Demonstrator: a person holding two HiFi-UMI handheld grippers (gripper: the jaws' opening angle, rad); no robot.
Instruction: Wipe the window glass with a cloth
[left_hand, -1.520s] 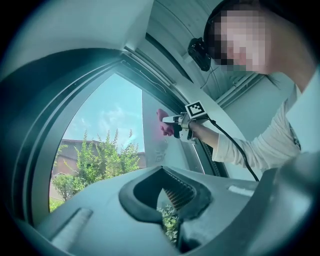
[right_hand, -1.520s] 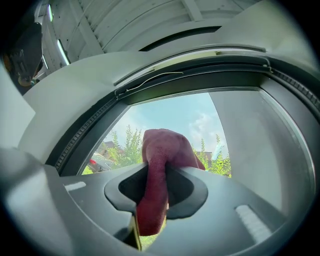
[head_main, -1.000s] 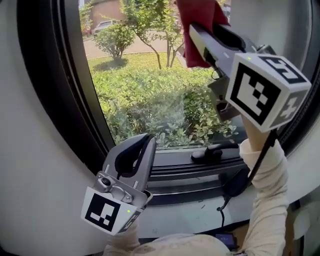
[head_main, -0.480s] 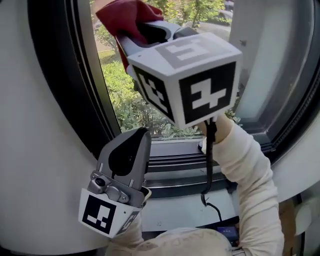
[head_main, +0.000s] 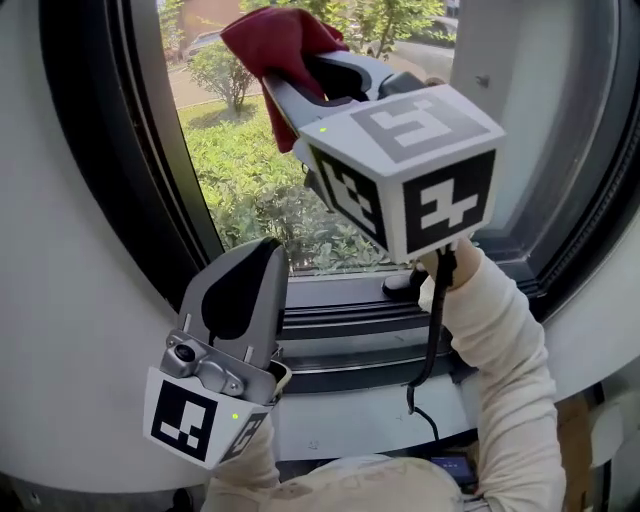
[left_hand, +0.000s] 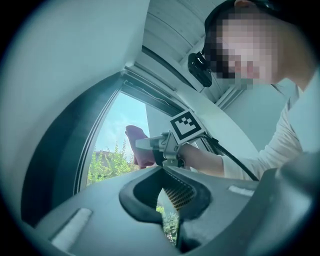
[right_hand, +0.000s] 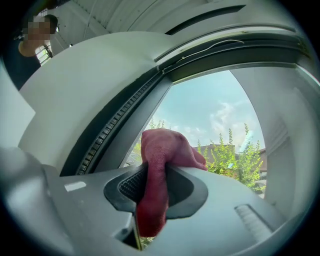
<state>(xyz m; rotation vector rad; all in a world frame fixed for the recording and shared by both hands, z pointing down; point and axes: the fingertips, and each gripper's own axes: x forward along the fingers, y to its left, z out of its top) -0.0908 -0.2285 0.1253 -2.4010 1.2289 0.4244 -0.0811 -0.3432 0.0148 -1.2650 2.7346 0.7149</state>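
A dark red cloth (head_main: 272, 52) is pinched in my right gripper (head_main: 300, 75), which is raised against the upper left part of the window glass (head_main: 250, 170). In the right gripper view the cloth (right_hand: 159, 165) bunches out past the shut jaws in front of the glass (right_hand: 215, 115). My left gripper (head_main: 240, 290) hangs low by the sill, jaws together and holding nothing. In the left gripper view its jaws (left_hand: 167, 200) point up toward the right gripper (left_hand: 150, 147) and the cloth (left_hand: 136, 142).
A thick dark window frame (head_main: 110, 150) curves down the left side. A black window handle (head_main: 405, 285) lies on the sill rails (head_main: 340, 335). The white wall (head_main: 60, 330) surrounds the opening. A black cable (head_main: 432, 340) hangs from the right gripper.
The right gripper with the cloth swept from the upper right of the glass to the upper left. The left gripper sank slightly and stayed by the sill.
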